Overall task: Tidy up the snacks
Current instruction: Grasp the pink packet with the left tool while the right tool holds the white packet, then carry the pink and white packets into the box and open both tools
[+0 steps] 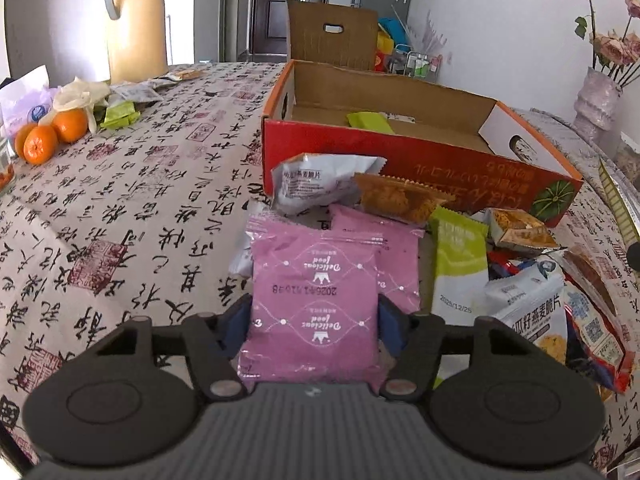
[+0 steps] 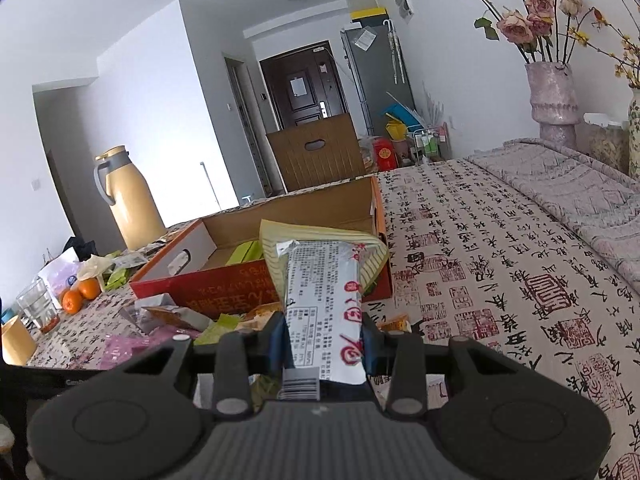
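Note:
My left gripper [image 1: 314,322] is shut on a pink snack packet [image 1: 314,300] and holds it just in front of a pile of loose snack packets [image 1: 460,248]. A second pink packet [image 1: 384,240] lies under it. The open red cardboard box [image 1: 420,160] stands behind the pile with a green packet [image 1: 370,121] inside. My right gripper [image 2: 322,338] is shut on a long silver packet with red print [image 2: 324,300] and a yellow striped packet [image 2: 316,240] behind it, held up before the red box [image 2: 224,292].
A yellow thermos [image 1: 134,20] stands at the far left. Oranges [image 1: 52,136], tissues and wrappers lie at the left edge. A glass [image 2: 38,306] stands near them. A vase of dried roses [image 2: 554,92] stands at the far right. The patterned tablecloth [image 2: 500,260] covers the table.

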Available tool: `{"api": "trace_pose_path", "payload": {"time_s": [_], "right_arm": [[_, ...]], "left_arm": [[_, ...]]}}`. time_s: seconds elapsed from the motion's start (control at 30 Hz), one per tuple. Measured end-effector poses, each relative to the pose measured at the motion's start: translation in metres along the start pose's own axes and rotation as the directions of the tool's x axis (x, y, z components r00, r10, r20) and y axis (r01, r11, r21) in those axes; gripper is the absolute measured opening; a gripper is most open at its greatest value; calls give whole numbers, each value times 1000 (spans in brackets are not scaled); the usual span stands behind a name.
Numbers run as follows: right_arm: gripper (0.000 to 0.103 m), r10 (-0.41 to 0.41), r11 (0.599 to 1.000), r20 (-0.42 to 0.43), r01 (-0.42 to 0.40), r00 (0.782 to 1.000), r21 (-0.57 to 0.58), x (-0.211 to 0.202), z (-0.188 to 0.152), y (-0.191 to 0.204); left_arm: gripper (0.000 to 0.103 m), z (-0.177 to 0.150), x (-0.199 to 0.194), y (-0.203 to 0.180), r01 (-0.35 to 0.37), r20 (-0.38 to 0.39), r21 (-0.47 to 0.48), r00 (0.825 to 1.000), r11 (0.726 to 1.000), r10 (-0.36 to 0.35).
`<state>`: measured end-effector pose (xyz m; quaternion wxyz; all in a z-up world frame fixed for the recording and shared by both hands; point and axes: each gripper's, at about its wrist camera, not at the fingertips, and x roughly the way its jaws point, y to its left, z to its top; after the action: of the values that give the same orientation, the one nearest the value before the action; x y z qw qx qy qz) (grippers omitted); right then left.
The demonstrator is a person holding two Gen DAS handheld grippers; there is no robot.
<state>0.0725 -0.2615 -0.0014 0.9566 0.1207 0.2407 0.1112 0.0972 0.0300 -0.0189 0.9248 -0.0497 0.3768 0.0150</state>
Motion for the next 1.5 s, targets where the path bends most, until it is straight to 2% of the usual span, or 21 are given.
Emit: {"api": "trace_pose_path", "payload": {"time_s": [0.33,0.7,1.13,1.5], "right_arm": [[37,-3,1000,6,3,1000,9,-3,-1,-1],[37,-9,1000,30,9,1000,-13,-4,6,4],[37,-4,997,113,13,994,-81,9,44,16],[37,12,990,146,9,989,-142,53,88,29]], "left_arm": [[63,-1,-11,-2,10,22,16,1000,1000,-11],[63,14,-31,-5,22,91,24,996,999,-24],[63,64,-42,-23,36,208,60,977,998,-47],[63,110,-27,-37,18,274,71,961,997,-37]]}}
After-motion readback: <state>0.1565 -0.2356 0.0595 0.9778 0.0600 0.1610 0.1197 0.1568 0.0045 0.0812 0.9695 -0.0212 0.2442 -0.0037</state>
